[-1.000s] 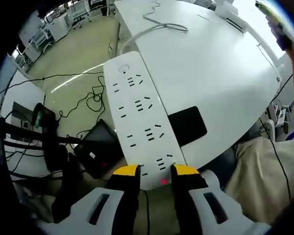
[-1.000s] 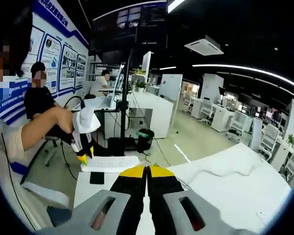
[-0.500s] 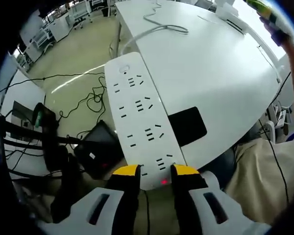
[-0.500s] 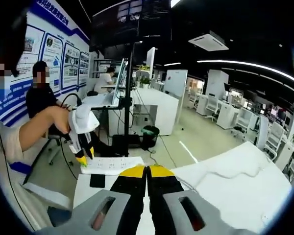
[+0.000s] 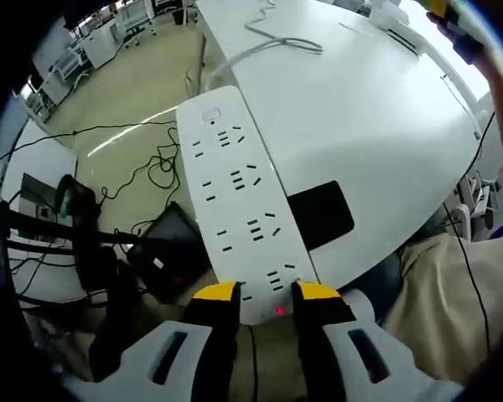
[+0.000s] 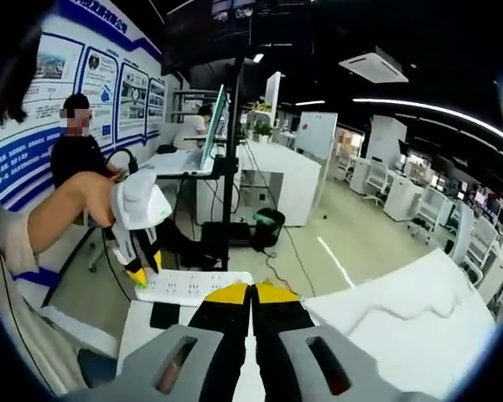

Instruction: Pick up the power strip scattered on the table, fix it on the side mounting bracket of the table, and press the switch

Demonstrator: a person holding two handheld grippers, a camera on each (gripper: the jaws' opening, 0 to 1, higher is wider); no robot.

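The white power strip [image 5: 235, 180] lies slanted along the edge of the white table [image 5: 377, 109], with a red light lit at its near end. My left gripper [image 5: 264, 293] is shut on that near end, one yellow tip on each long side. In the right gripper view the same left gripper [image 6: 138, 275] holds the power strip [image 6: 197, 283] by its left end at the table's far edge. My right gripper [image 6: 251, 293] hovers above the table [image 6: 402, 327] with its yellow tips pressed together and nothing between them.
A black pad [image 5: 318, 213] lies on the table beside the strip. A white cable [image 5: 277, 46] curls across the far tabletop. Below the table edge are a black box [image 5: 172, 251] and loose floor cables [image 5: 155, 172]. A monitor pole [image 6: 230, 167] and a seated person [image 6: 75, 155] are beyond.
The left gripper and the power strip hold still. The right gripper view has shifted slightly, so that camera has moved. At the top right of the left gripper view, the right hand has edged further out.
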